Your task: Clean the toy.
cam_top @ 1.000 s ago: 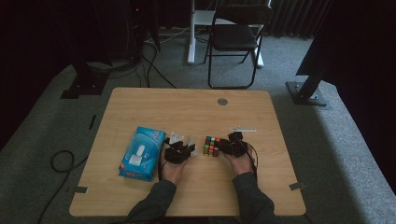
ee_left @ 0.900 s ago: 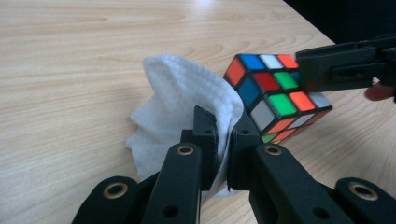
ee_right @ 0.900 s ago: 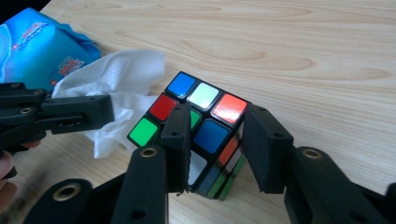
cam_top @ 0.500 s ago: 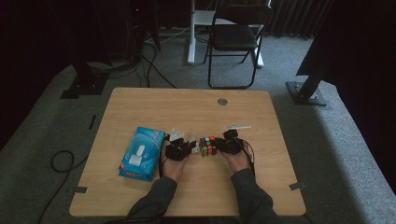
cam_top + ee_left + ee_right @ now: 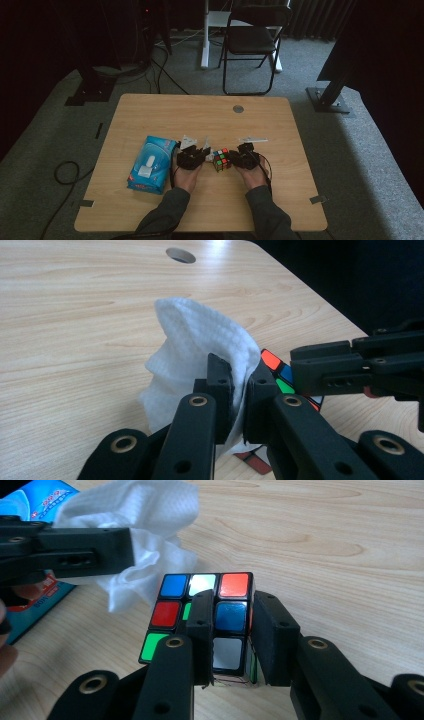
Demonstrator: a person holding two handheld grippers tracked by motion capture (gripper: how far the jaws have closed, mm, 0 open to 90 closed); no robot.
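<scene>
So the person is working at the near middle of the tabletop [image 5: 150, 110], forearms coming in from the near edge. The right tongs [image 5: 232, 630] are clamping one edge of the puzzle cube [image 5: 200, 615], a jaw on each side of its corner column; they have just been closing, and the cube is sitting between them. Just to the left, the left tongs [image 5: 239, 390] are pinching a white wet wipe [image 5: 195, 350], its crumpled bulk bunching up beyond the jaws. From the left gripper view the wipe is hanging just beside the cube; whether it is touching a face I cannot tell.

I would say the setting up is done: the wipe is out of its pack and gripped, the cube is being steadied. What is remaining, by my reading, is the wiping itself across the coloured faces.

Farther left, the blue wipes pack [image 5: 149, 164] is lying flat. Beyond the tabletop a folding chair [image 5: 252, 42] is standing on the carpet.
</scene>
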